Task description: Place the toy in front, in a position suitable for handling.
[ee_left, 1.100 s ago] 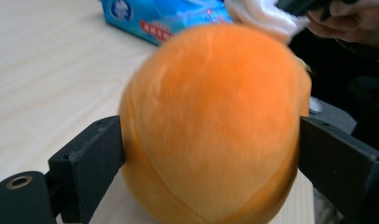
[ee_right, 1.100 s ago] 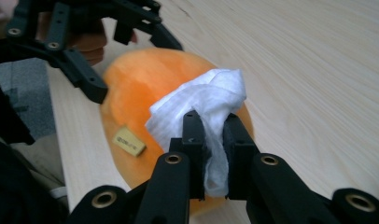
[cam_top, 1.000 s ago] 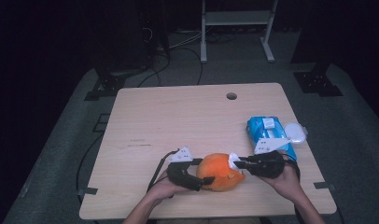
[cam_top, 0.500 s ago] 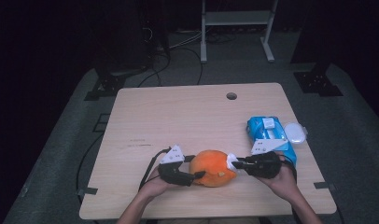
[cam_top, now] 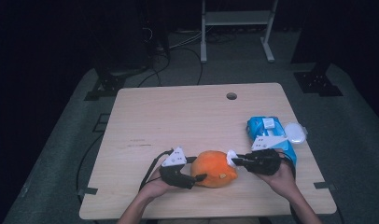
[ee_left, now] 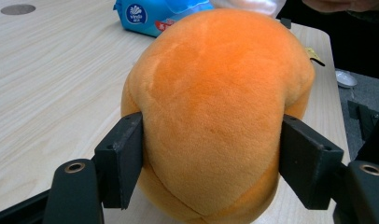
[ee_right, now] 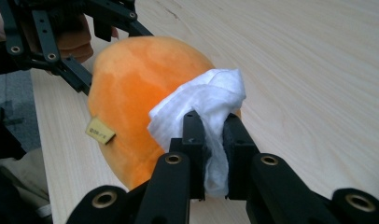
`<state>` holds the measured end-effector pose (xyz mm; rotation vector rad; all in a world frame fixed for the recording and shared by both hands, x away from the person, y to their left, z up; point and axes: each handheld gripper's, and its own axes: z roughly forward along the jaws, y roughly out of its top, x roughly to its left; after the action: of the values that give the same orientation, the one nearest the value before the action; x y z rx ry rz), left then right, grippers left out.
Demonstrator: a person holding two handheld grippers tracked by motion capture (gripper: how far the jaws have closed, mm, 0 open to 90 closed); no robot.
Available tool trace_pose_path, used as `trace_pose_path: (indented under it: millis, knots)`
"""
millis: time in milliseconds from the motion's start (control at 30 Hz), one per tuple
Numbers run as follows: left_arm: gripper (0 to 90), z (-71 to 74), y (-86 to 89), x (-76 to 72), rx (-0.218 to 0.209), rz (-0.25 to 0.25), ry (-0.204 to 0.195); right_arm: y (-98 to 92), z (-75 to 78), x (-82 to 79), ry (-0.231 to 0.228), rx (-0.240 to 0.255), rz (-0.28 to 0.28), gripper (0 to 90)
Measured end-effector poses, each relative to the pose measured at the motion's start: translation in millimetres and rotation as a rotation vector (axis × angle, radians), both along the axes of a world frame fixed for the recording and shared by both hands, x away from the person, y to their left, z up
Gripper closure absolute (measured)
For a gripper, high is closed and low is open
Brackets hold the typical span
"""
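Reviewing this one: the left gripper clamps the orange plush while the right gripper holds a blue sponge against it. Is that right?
Not quite. The right gripper holds a white wipe, not a blue sponge; the right gripper view shows it pinched between the jaws and pressed against the orange plush. The rest stands: the left gripper has its jaws on either side of the plush.

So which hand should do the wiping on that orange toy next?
The right. Its gripper already pinches the white wipe, pressed against the orange toy. The left gripper is busy: its jaws squeeze the toy's sides, steadying it on the table.
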<state>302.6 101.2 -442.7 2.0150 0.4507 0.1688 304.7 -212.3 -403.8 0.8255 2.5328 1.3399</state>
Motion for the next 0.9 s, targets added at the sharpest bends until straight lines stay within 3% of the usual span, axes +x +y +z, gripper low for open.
trace_pose_path:
  millis: [133, 233, 367, 433, 533, 667, 733, 800, 900]
  knots:
    - [29.1, 1.0, 0.0, -0.8, 0.005, 0.0, -0.006, -7.5, -9.8, 1.6, 0.026, -0.03, -0.022, 81.0]
    - [28.6, 3.8, -5.2, -3.0, 0.018, 0.007, -0.019, -2.4, -3.0, -1.6, -0.004, -0.034, -0.025, 81.1]
    - [26.4, 4.5, -8.2, -5.3, 0.027, 0.003, -0.028, 6.7, 10.0, -6.8, -0.036, 0.004, 0.017, 81.1]
    - [21.7, 4.1, -7.6, -4.1, 0.02, 0.005, -0.007, 9.0, 11.3, -8.8, -0.05, -0.012, 0.026, 81.0]
    - [20.0, 2.5, -7.5, -2.4, -0.005, 0.009, 0.019, 3.8, 5.2, -6.4, -0.025, -0.006, 0.017, 80.9]
    - [31.7, 9.4, -11.8, -6.6, -0.019, 0.039, -0.041, -0.4, 7.2, -6.0, -0.026, 0.01, -0.003, 81.1]
    - [33.1, 14.2, -14.8, -8.7, -0.031, 0.049, -0.073, 3.4, 14.5, -9.3, -0.036, 0.047, 0.023, 81.1]
    - [33.2, 16.4, -17.5, -10.6, -0.027, 0.046, -0.083, 10.8, 20.6, -13.3, -0.057, 0.042, 0.05, 81.1]
    - [29.6, 13.7, -16.5, -10.0, -0.022, 0.043, -0.066, 15.4, 20.4, -14.2, -0.072, 0.013, 0.057, 81.0]
